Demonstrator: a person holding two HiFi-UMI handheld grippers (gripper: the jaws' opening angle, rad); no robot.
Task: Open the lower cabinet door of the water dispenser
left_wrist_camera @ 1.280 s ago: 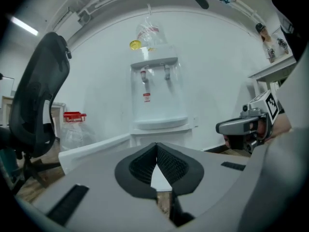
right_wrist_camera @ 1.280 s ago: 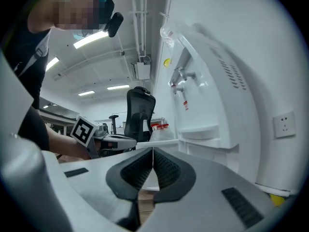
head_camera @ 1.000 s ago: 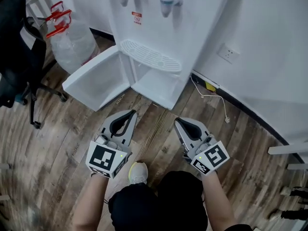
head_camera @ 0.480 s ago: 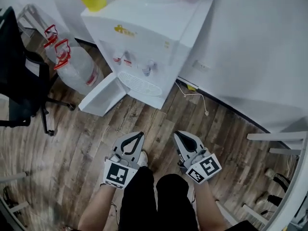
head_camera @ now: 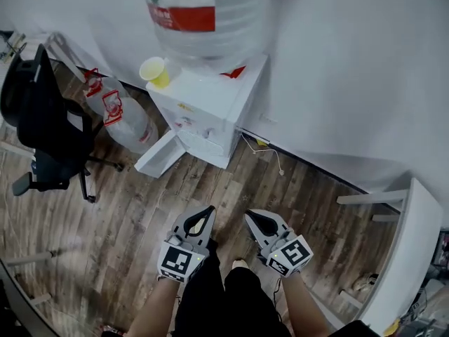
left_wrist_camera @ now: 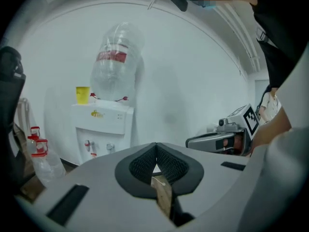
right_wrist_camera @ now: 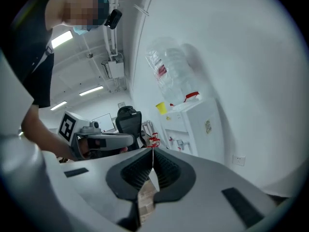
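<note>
The white water dispenser [head_camera: 208,115] stands against the wall with a large bottle [head_camera: 203,16] on top and a yellow cup [head_camera: 154,71] beside it. Its lower cabinet door [head_camera: 161,154] hangs open to the left. My left gripper [head_camera: 205,213] and right gripper [head_camera: 251,219] are side by side well back from the dispenser, both shut and empty. The left gripper view has shut jaws [left_wrist_camera: 155,148] in front, the dispenser [left_wrist_camera: 103,128] far off and the right gripper [left_wrist_camera: 226,138] beside it. In the right gripper view the left gripper [right_wrist_camera: 102,141] shows beyond the shut jaws [right_wrist_camera: 153,151].
A black office chair [head_camera: 43,121] stands at the left. Spare water bottles [head_camera: 118,115] with red handles lie by the dispenser. A white cord [head_camera: 269,154] trails on the wood floor by the wall. A white table [head_camera: 401,258] stands at the right. The person's legs are below the grippers.
Both grippers have risen and drawn back from the dispenser, which now looks smaller and farther away. The bottle on top has come into view. The cabinet door stays open.
</note>
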